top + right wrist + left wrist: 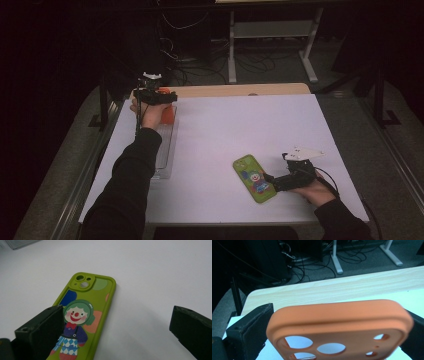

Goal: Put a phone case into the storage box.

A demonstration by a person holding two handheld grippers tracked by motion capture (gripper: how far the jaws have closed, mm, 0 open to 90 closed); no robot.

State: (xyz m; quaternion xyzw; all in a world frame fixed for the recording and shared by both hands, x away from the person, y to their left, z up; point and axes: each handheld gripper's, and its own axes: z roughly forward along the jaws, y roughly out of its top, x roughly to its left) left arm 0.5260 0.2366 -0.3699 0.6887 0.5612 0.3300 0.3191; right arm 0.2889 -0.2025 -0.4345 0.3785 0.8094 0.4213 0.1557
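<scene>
An orange phone case (168, 114) with round camera holes hangs tilted at the table's far left, above a clear tray (165, 152). In the left gripper view this orange case (337, 320) spans the gap of my left gripper (340, 312), whose jaws stand wide; its right edge is blurred and I see no firm press. In the high view, the left gripper (165, 97) sits above the case. A green phone case (254, 178) with a clown print lies flat at the front right. My right gripper (117, 310) is open low over that green case (82, 312), with one jaw over its lower part.
A white sheet (225, 130) covers the table, with a wooden strip (240, 90) along the far edge. Beyond it are desk legs (232, 60) and cables on a dark floor. The clear tray's corner (20, 243) shows far off in the right gripper view.
</scene>
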